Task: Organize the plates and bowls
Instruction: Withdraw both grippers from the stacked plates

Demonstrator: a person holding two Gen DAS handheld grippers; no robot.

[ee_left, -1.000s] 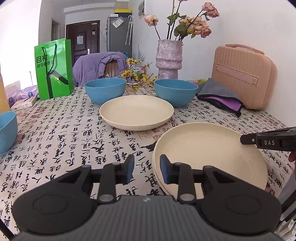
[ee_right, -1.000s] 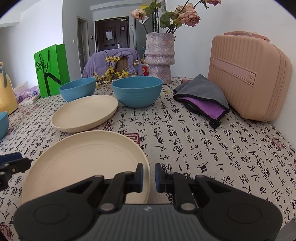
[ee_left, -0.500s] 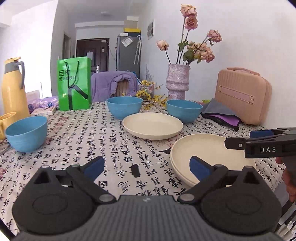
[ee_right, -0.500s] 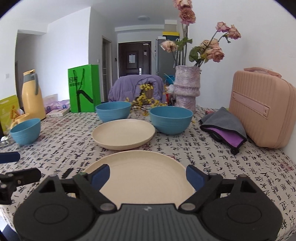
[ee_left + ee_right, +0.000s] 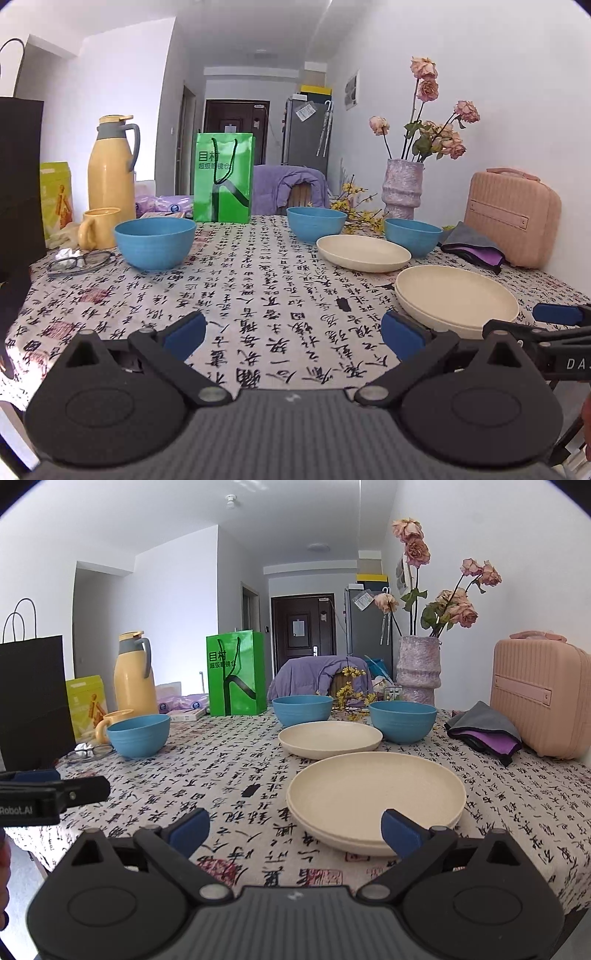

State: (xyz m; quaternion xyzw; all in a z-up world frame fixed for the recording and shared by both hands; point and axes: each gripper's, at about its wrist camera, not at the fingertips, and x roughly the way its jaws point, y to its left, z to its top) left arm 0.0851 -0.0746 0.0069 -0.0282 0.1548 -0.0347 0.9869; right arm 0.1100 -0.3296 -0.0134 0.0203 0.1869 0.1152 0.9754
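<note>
Two cream plates lie stacked [image 5: 375,794] near the table's front edge, also in the left wrist view [image 5: 456,301]. A single cream plate [image 5: 330,737] lies behind them, between two blue bowls [image 5: 303,709] [image 5: 402,720]. A third blue bowl [image 5: 138,734] stands at the left, also in the left wrist view [image 5: 155,242]. My left gripper [image 5: 293,332] is open and empty, left of the stack. My right gripper [image 5: 295,829] is open and empty, just in front of the stack.
A yellow thermos [image 5: 110,173], yellow mug [image 5: 96,227], glasses [image 5: 79,261], green bag [image 5: 223,177] and black bag [image 5: 33,698] stand at the left and back. A vase of roses [image 5: 419,672], pink case [image 5: 539,698] and folded cloth [image 5: 484,731] are at the right.
Both grippers opened wide, let go of the top plate and drew back from the table. The plate now rests on the stack.
</note>
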